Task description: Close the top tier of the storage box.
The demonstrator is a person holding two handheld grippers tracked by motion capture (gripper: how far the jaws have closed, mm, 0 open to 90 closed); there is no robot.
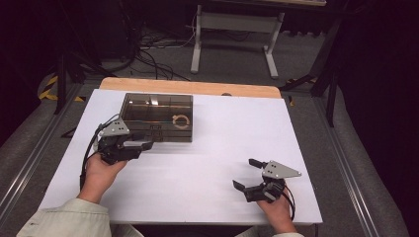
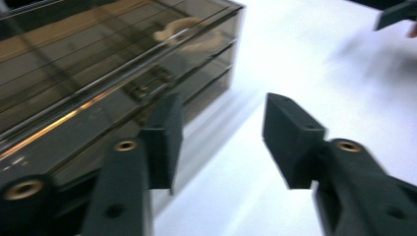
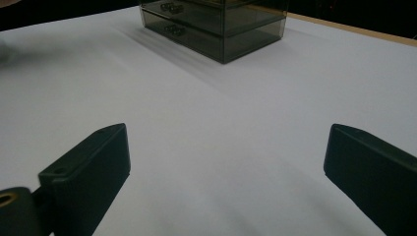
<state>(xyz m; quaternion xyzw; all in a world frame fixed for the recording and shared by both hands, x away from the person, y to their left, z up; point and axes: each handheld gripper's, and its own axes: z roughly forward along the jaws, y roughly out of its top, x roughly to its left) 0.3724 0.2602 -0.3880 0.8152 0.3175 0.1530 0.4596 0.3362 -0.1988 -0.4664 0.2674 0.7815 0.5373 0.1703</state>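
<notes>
Right gripper [image 1: 249, 174] sits nearest, low on the white table [image 1: 207, 163], jaws spread wide, nothing between them. Left gripper [image 1: 148, 144] farther up, jaws apart with bare table in the gap, tips just at the front of the smoky clear drawer box [image 1: 157, 117], contact unclear. Box stands at the table's far left; pale ring [image 1: 181, 121] visible inside through the top

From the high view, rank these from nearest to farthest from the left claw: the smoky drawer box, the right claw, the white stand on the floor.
1. Smoky drawer box, right beside the left claw.
2. Right claw, near the table's front right.
3. White stand, on the floor beyond the table.
</notes>
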